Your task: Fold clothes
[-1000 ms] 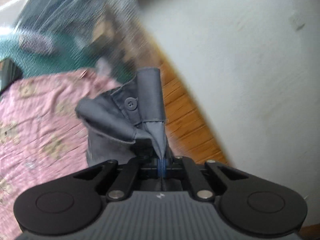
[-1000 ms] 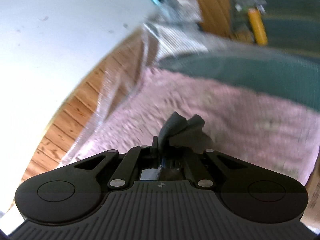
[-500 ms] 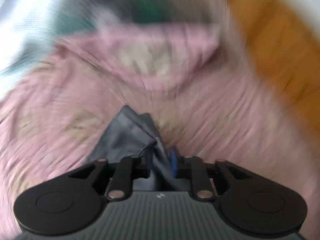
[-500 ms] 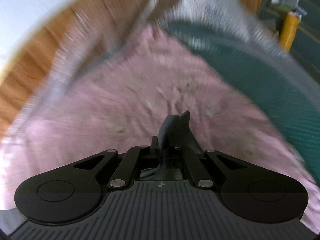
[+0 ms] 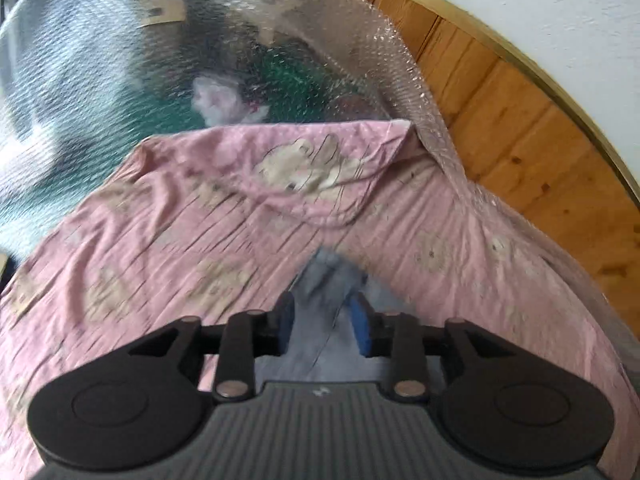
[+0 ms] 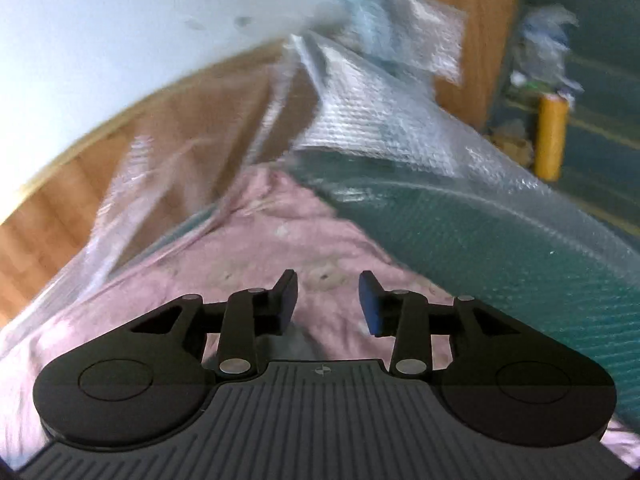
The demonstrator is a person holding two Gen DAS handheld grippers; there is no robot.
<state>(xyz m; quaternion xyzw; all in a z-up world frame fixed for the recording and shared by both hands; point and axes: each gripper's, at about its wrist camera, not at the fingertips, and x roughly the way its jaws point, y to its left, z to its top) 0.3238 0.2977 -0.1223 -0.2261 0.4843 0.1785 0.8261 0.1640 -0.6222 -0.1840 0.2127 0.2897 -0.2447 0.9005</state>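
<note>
Grey garment [image 5: 332,280] lies bunched on the pink sheet [image 5: 168,216], between the left gripper [image 5: 325,318] fingers. Both claws spread, left and right gripper [image 6: 328,300] holding nothing. Cloth looks light, soft, limp; likely best pinched at a hem or corner. Blurred; its long axis seems to run away from the left gripper.

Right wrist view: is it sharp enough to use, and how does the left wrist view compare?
Right wrist view: motion blur smears the pink sheet and bubble wrap; only the right gripper is crisp. Left wrist view: sharper, teddy print legible, but the grey garment between the left gripper is blurred.
</note>
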